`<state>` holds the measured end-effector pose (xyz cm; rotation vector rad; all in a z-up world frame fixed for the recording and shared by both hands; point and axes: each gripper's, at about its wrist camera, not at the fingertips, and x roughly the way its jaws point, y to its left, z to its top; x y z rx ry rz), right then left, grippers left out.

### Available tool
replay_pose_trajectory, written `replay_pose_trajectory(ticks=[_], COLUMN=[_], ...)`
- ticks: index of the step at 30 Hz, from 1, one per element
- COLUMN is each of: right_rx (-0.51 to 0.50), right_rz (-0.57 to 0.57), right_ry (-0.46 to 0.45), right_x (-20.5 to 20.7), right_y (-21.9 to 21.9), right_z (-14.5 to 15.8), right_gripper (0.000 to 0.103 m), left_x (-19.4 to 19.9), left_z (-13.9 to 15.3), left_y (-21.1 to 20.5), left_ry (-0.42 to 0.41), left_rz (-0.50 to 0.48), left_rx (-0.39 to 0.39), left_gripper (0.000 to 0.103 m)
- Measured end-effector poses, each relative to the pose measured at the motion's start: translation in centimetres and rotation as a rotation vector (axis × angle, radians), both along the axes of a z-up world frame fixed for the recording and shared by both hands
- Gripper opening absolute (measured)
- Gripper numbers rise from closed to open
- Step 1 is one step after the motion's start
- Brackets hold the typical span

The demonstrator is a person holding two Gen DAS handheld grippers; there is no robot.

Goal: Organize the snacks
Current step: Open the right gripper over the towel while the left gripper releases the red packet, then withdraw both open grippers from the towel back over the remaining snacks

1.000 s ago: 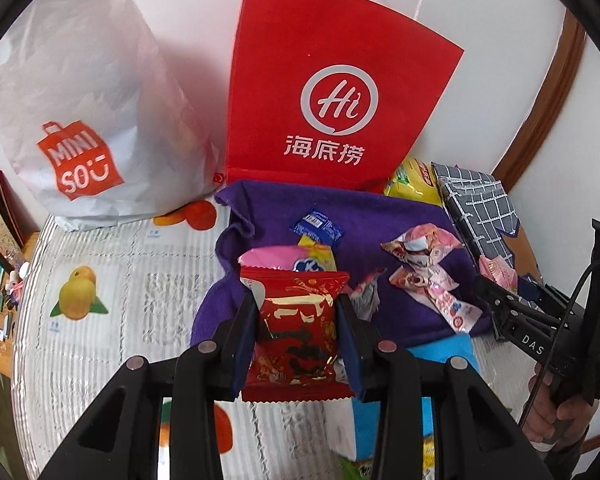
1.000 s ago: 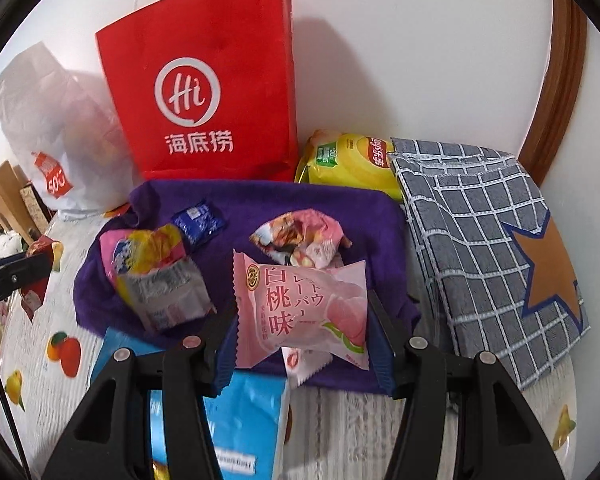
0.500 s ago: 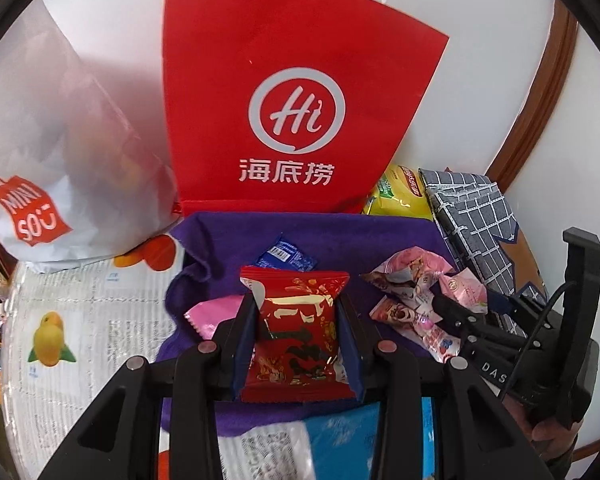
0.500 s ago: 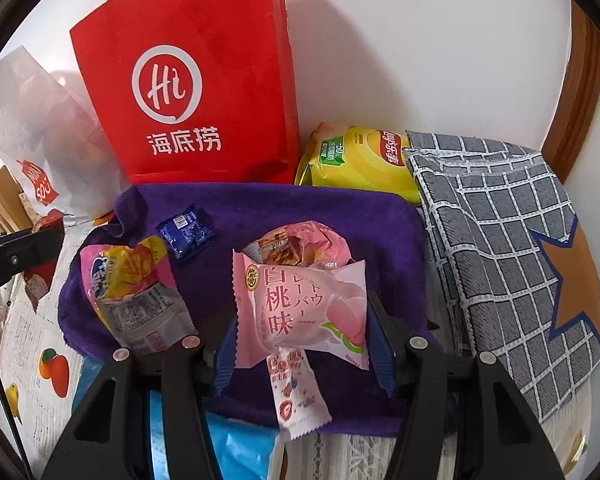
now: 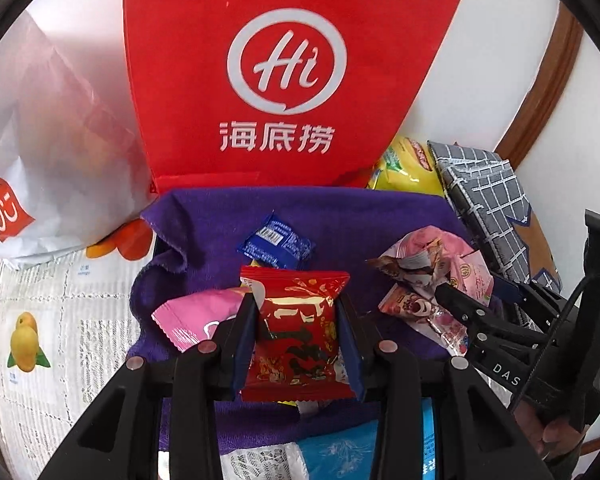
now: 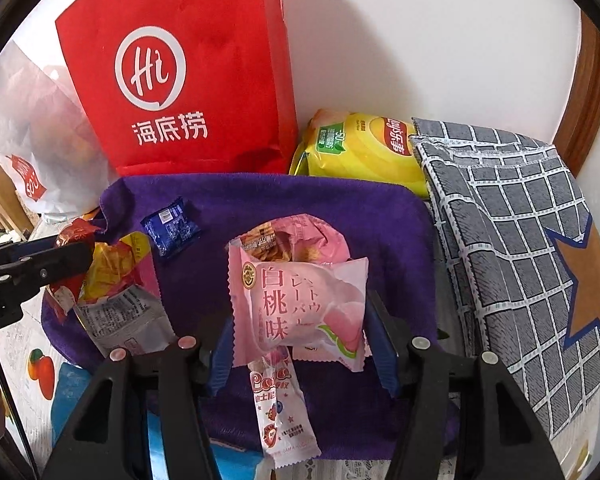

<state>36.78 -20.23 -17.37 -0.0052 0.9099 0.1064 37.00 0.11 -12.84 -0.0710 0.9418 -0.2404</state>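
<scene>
**Two snack packets held over the purple towel**

The red snack packet (image 5: 296, 332) is clamped between the pads of the left hand-held gripper (image 5: 296, 332), above the near edge of the purple towel (image 5: 352, 216). The right hand-held gripper (image 6: 300, 320) grips a pink peach-flavour packet (image 6: 296, 308) over the same towel, its jaws wider. On the towel lie a small blue packet (image 5: 276, 242), a crumpled pink wrapper (image 6: 292, 236) and a long pink stick packet (image 6: 280, 412). Behind stand a red Haidilao bag (image 5: 284, 72), a white Miniso bag (image 5: 48, 140), a yellow chip bag (image 6: 360, 152) and a grey checked pouch (image 6: 512, 240).
</scene>
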Motion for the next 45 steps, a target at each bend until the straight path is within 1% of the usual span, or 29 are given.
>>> replay_pose_trajectory(ticks=[3,6,10,12,14,15,19,25,28,30,31,33,36,38,41,45], right_rx=[-0.006,-0.019,-0.028,-0.022,-0.026,-0.032,-0.058,-0.053,-0.091,-0.122,-0.123,-0.085,-0.032,-0.033,-0.04,-0.048], right_rz=[0.004,0.005,-0.004,-0.006,-0.009,-0.01,-0.015,-0.042,-0.073,-0.091,-0.1,-0.103,-0.083,-0.081,-0.079,-0.083], right_ry=[0.004,-0.001,-0.004,-0.009,-0.014,-0.017,-0.047,-0.034,-0.037,-0.056,-0.062,-0.066,-0.078,-0.104,-0.11,-0.124], right_x=[0.0,0.0,-0.2,-0.5,-0.9,-1.2,-3.0,-6.2,-8.1,-9.6,-10.4,-11.8,-13.9,-15.5,-17.5,-19.9], right_y=[0.2,0.4,0.5,0.6,0.7,0.8,0.9,0.5,0.5,0.6,0.5,0.3,0.3,0.5,0.6,0.6], right_z=[-0.1,0.0,0.3,0.8,1.4,1.7,3.7,6.2,7.2,7.8,8.1,8.5,9.3,9.9,10.3,10.3], right_gripper=[0.059,0.064,0.076,0.08,0.082,0.082,0.082,0.083,0.084,0.086,0.087,0.088,0.088,0.088,0.088,0.088], left_x=[0.1,0.1,0.2,0.1,-0.1,-0.3,-1.6,-4.5,-6.7,-8.2,-9.2,-11.0,-13.6,-15.2,-17.9,-20.7], left_z=[-0.2,-0.1,0.1,0.3,0.8,1.1,2.9,5.3,6.1,6.4,6.6,6.8,7.1,7.2,7.2,6.8], left_y=[0.0,0.0,0.1,0.2,0.3,0.3,0.2,0.6,0.9,1.2,1.3,1.6,2.1,2.4,2.8,3.0], left_ry=[0.011,0.01,0.015,0.02,0.017,0.011,-0.032,-0.069,-0.082,-0.092,-0.098,-0.106,-0.115,-0.117,-0.129,-0.145], left_rz=[-0.005,-0.005,-0.005,-0.007,-0.006,-0.005,0.0,0.02,0.028,0.034,0.035,0.039,0.049,0.053,0.064,0.073], left_rx=[-0.012,-0.014,-0.023,-0.031,-0.04,-0.039,-0.014,-0.031,-0.001,0.018,0.027,0.037,0.03,0.019,0.01,0.02], left_gripper=[0.037,0.037,0.038,0.044,0.064,0.067,0.073,0.073,0.073,0.074,0.075,0.077,0.077,0.077,0.077,0.077])
